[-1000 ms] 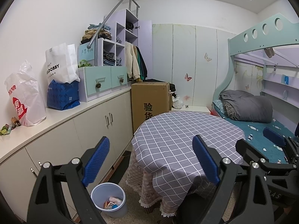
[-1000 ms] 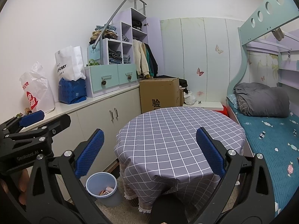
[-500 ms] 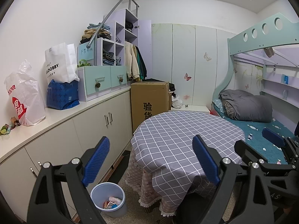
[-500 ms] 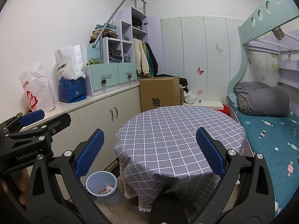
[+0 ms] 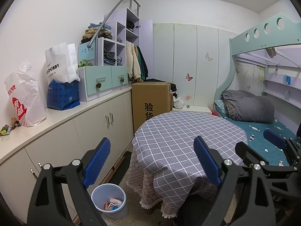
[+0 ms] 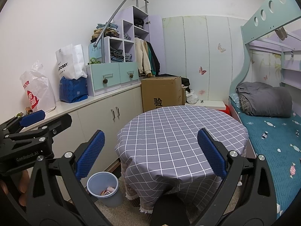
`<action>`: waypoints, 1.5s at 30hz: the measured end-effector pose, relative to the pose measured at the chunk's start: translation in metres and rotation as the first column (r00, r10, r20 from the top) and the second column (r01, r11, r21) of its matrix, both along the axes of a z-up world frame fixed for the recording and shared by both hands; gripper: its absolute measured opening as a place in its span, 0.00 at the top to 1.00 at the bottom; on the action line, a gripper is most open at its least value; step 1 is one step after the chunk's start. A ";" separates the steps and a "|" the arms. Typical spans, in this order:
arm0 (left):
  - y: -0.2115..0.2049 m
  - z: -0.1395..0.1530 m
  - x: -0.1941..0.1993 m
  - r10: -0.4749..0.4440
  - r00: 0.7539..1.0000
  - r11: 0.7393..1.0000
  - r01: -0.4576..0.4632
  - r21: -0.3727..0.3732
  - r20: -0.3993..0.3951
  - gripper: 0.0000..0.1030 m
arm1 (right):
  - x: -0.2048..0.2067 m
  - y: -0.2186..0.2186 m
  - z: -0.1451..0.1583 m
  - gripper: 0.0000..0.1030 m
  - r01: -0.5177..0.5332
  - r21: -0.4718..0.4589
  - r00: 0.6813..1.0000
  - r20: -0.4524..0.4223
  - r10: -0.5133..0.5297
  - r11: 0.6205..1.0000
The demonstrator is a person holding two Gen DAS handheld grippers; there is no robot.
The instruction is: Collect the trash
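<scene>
Grey-and-white checked tablecloth (image 5: 188, 141), pale blue bin (image 5: 109, 200), teal bedsheet (image 6: 272, 137), brown box (image 5: 150, 101).

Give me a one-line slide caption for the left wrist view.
Left gripper, jaws open and empty, faces a checked-cloth round table, with a blue waste bin holding trash on the floor beside it.

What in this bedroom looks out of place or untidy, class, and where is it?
Small crumpled wrappers lie loose at the near end of the white counter, beside the white plastic bag, not in the blue bin on the floor, which already holds some rubbish. The checked tablecloth looks bare. Both grippers hang open and empty.
</scene>
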State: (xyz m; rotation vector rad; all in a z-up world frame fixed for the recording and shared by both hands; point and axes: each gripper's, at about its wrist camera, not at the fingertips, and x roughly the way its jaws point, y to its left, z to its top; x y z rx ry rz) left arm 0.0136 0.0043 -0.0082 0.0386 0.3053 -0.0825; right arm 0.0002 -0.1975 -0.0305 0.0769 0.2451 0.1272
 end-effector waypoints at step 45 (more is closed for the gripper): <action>0.013 -0.016 0.008 0.017 1.000 1.000 -0.017 0.001 -0.020 0.14 | 0.014 0.006 -0.011 0.06 -0.017 0.009 0.999 -0.030 0.017 1.000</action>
